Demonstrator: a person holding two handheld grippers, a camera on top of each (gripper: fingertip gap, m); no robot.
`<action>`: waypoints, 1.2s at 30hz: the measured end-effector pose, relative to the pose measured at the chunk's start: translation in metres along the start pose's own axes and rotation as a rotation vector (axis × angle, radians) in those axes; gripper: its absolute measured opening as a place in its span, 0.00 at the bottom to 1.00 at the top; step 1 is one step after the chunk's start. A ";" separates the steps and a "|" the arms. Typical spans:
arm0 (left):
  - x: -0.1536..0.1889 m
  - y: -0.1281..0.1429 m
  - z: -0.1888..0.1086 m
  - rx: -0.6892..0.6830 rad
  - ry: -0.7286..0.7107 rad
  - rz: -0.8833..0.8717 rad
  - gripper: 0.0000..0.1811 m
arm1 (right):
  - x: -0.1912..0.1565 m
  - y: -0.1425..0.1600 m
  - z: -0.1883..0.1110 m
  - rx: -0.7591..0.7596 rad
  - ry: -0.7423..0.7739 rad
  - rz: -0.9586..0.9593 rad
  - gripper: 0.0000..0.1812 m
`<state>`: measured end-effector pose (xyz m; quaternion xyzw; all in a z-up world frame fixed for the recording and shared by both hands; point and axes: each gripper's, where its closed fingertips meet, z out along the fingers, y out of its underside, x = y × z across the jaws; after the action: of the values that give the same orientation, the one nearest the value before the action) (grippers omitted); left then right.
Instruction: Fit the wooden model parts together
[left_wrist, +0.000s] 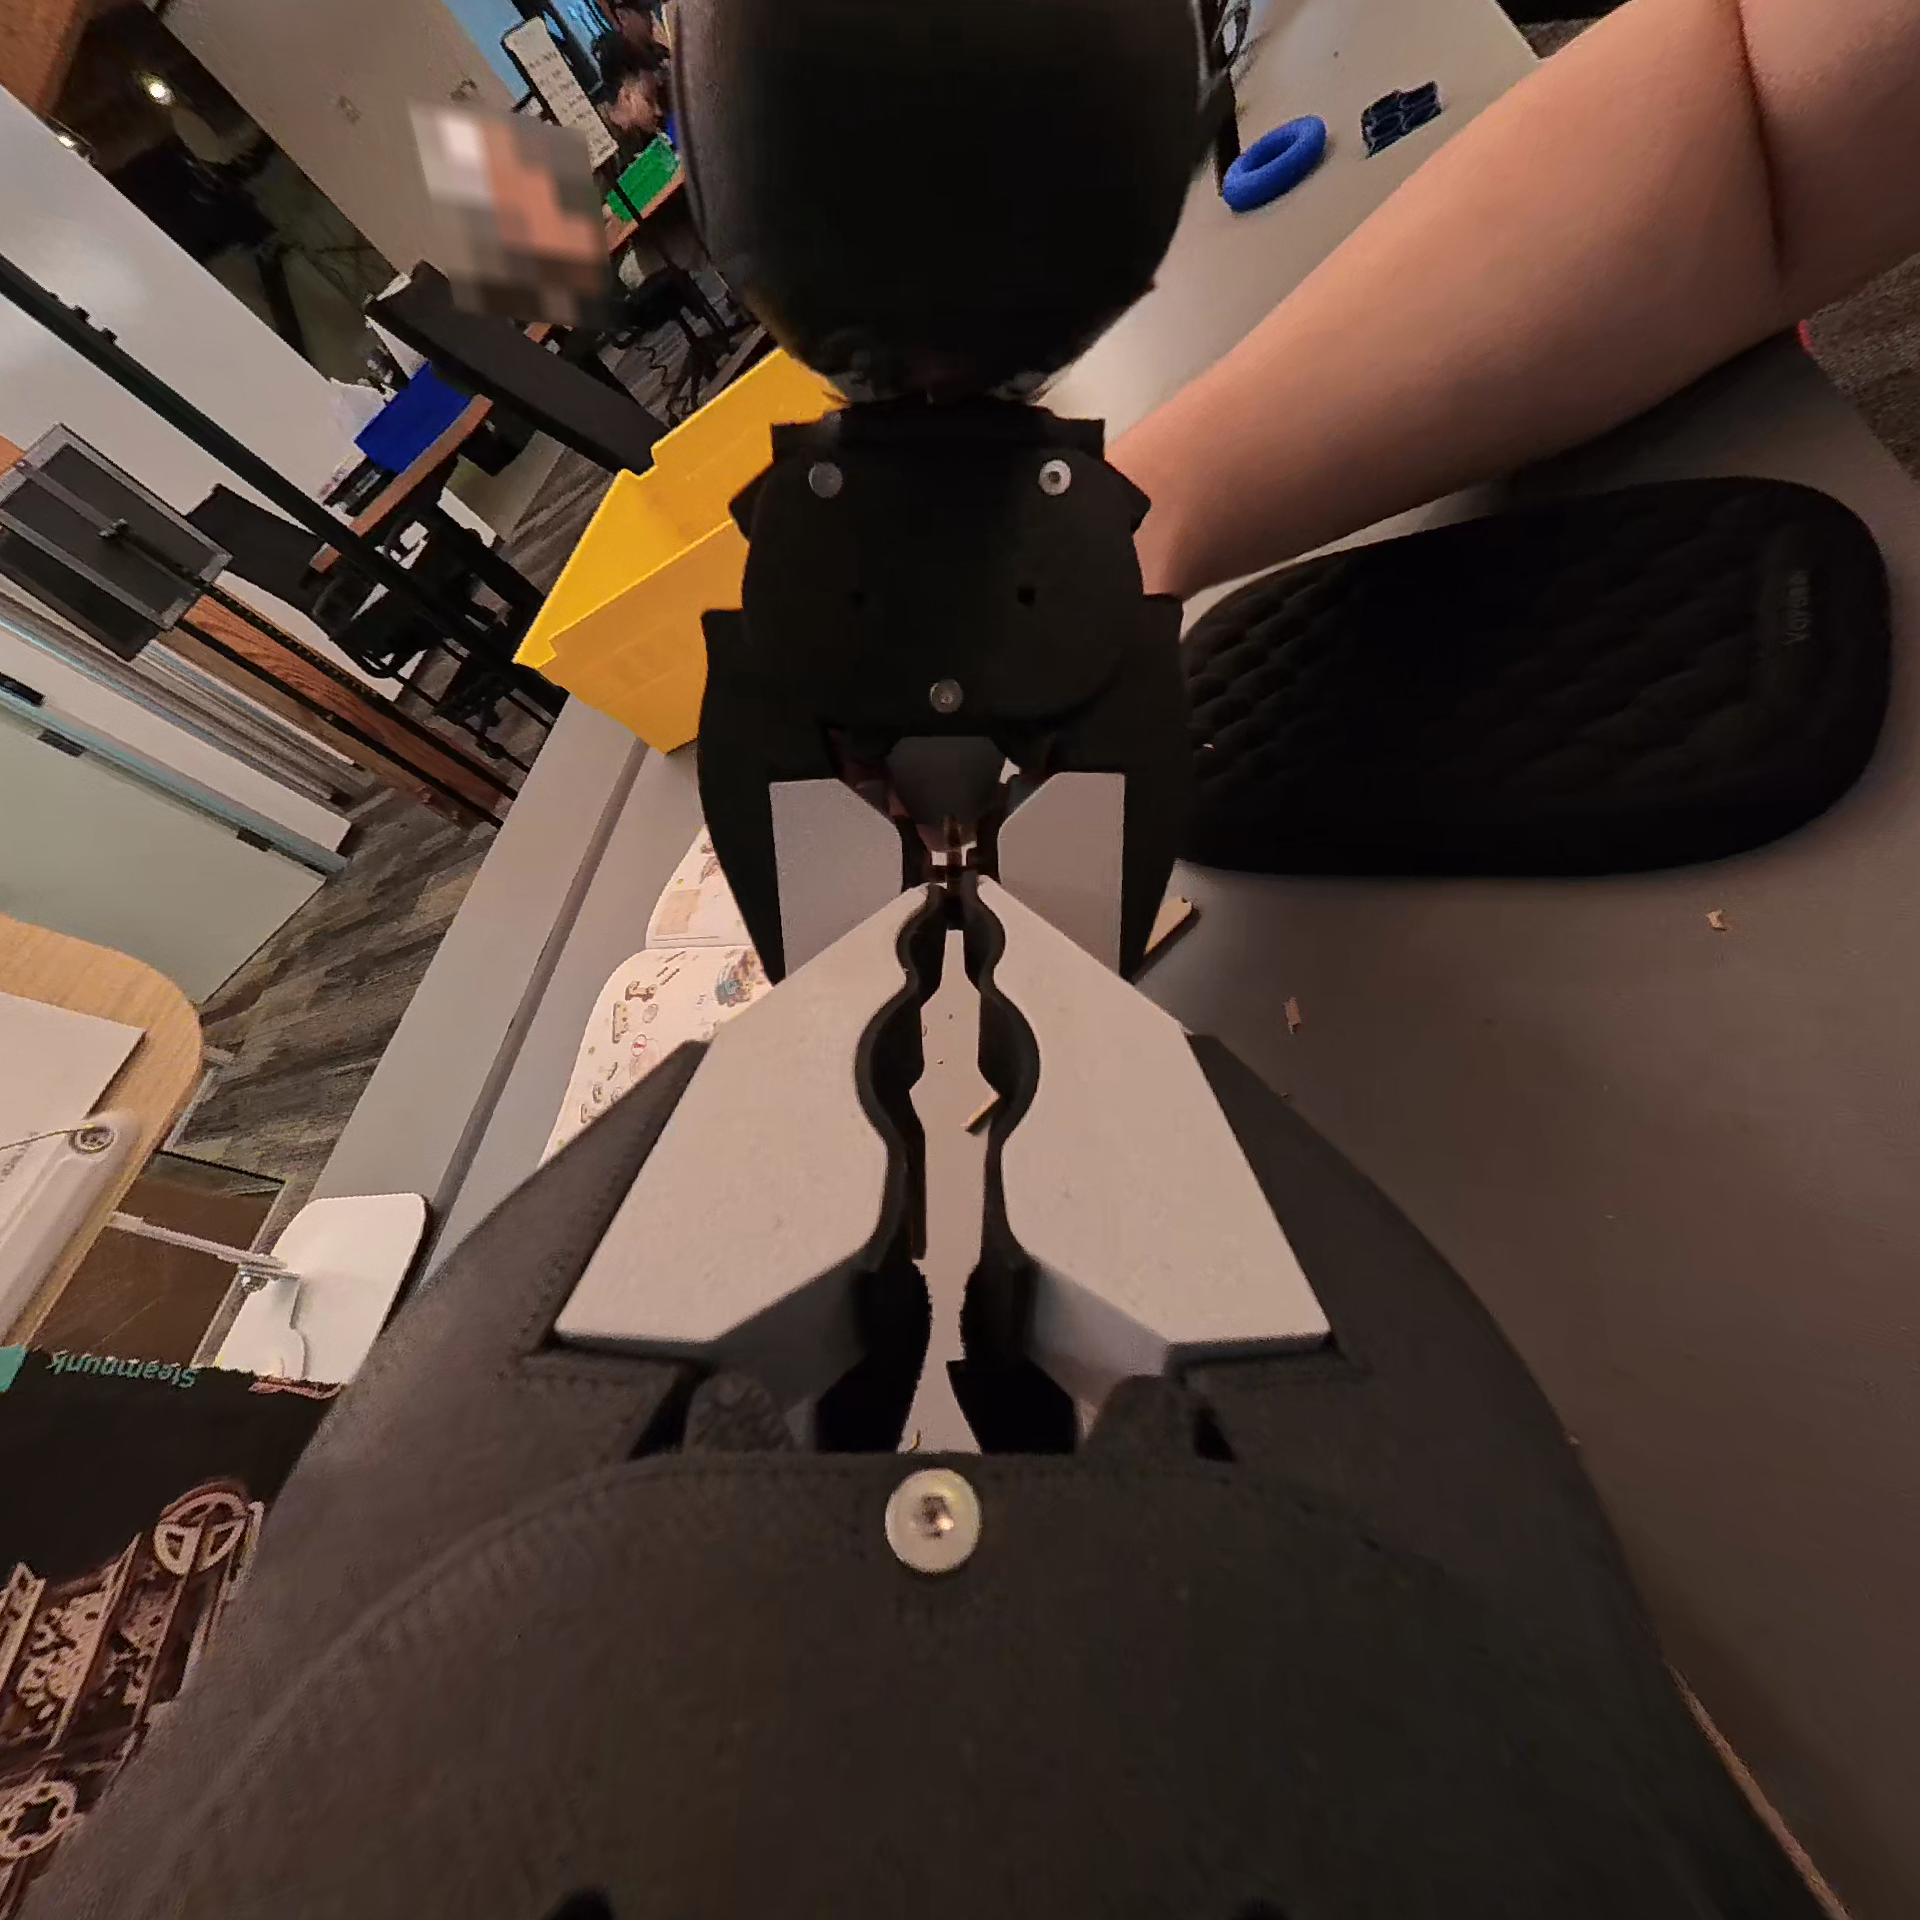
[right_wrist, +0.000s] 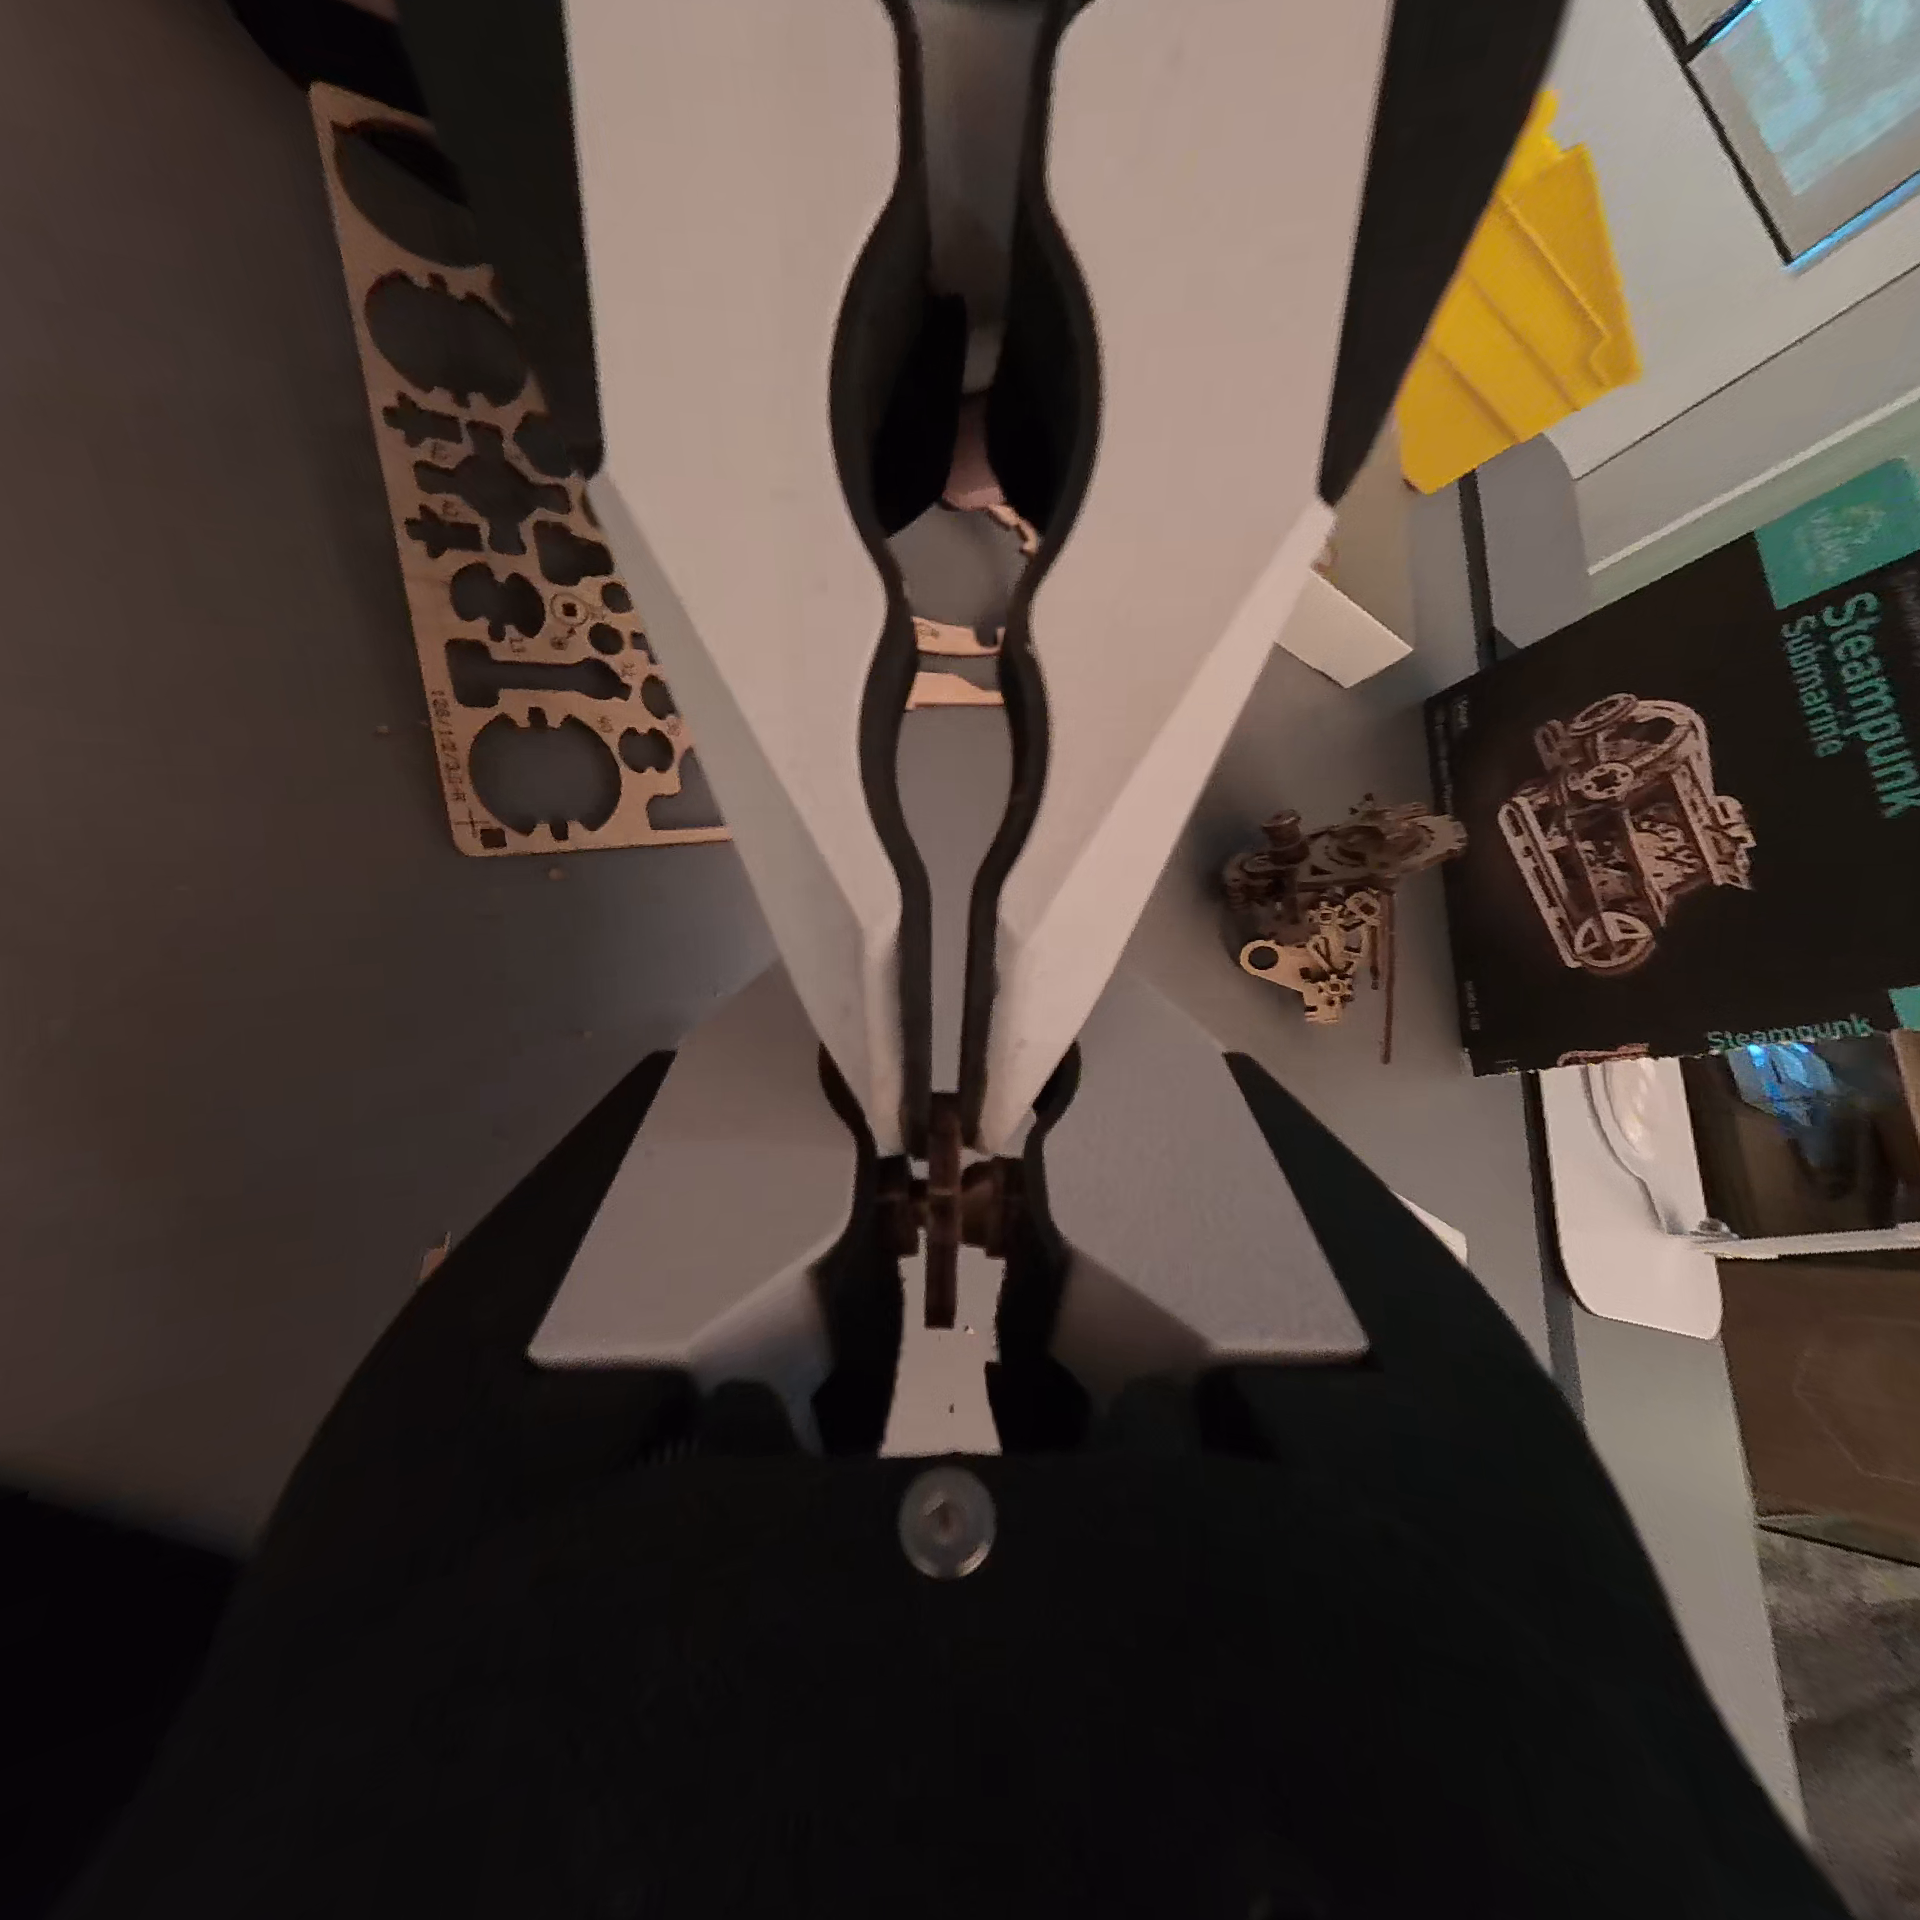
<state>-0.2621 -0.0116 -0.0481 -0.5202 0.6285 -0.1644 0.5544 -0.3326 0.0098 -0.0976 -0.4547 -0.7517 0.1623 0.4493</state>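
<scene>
My two grippers meet tip to tip above the grey table (left_wrist: 1507, 1143). In the left wrist view, my left gripper (left_wrist: 951, 902) is shut on a small brown wooden part (left_wrist: 950, 871), and the right gripper (left_wrist: 951, 844) faces it and grips the same small piece from the far side. In the right wrist view, my right gripper (right_wrist: 943, 1195) is shut on the small wooden part (right_wrist: 943, 1179), a thin toothed piece. The left gripper (right_wrist: 941, 1101) comes down from the top and pinches its upper end. How the pieces join is hidden by the pads.
A punched-out wooden sheet (right_wrist: 499, 520) lies left. A partly built wooden model (right_wrist: 1330, 904) and the black kit box (right_wrist: 1683, 810) lie right. A yellow bin (left_wrist: 644, 582), a black wrist pad (left_wrist: 1538, 675), a person's forearm (left_wrist: 1455, 343) and a printed sheet (left_wrist: 665, 997) surround the grippers.
</scene>
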 end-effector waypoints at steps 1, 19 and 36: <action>-0.002 -0.001 0.000 0.004 -0.012 -0.001 0.01 | 0.001 -0.003 -0.001 0.017 -0.006 0.030 0.08; -0.004 -0.004 0.000 -0.002 -0.010 -0.088 0.01 | 0.003 -0.002 -0.002 -0.017 -0.005 0.034 0.10; 0.001 -0.004 0.004 -0.002 0.015 -0.116 0.01 | -0.003 0.005 -0.004 -0.046 -0.020 0.010 0.09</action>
<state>-0.2567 -0.0130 -0.0469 -0.5550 0.6016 -0.1995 0.5388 -0.3264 0.0097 -0.1003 -0.4669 -0.7574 0.1517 0.4305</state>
